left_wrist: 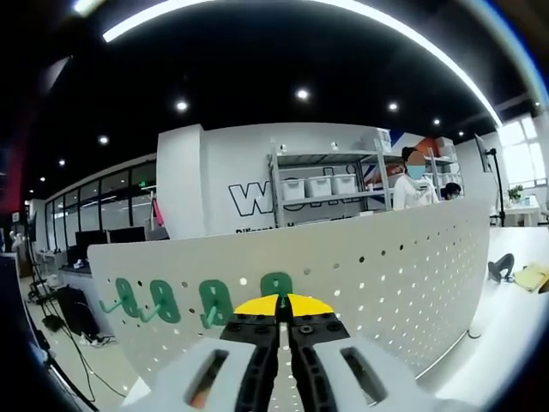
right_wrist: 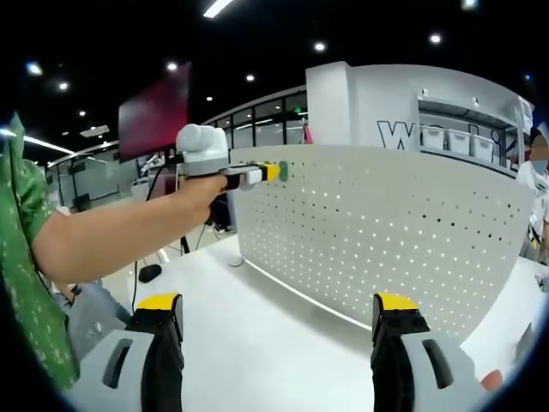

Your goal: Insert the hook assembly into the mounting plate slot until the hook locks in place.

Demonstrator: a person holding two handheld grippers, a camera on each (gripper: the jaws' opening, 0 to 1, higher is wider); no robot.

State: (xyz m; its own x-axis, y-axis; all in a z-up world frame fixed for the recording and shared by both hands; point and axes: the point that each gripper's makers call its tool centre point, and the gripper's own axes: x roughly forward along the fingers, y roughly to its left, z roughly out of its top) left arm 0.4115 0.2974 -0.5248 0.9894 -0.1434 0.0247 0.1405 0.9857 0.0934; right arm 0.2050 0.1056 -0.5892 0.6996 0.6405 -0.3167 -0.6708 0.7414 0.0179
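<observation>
A white perforated mounting plate (left_wrist: 395, 266) stands upright on a white table (right_wrist: 257, 343). Three green hooks (left_wrist: 163, 300) hang along its upper left. A fourth green hook (left_wrist: 276, 284) sits against the plate right at the yellow tips of my left gripper (left_wrist: 283, 305), whose jaws are shut on it. In the right gripper view a hand holds that left gripper (right_wrist: 268, 172) at the top left corner of the plate (right_wrist: 386, 232), the green hook (right_wrist: 282, 171) at its tip. My right gripper (right_wrist: 276, 313) is wide open over the table, nothing between its jaws.
A person's bare forearm (right_wrist: 120, 236) with a green sleeve reaches in from the left. Behind the plate stand shelves with white bins (left_wrist: 322, 186) and a person in white (left_wrist: 412, 184). A dark object (left_wrist: 502, 267) and a yellow one (left_wrist: 532, 276) lie on the table's right.
</observation>
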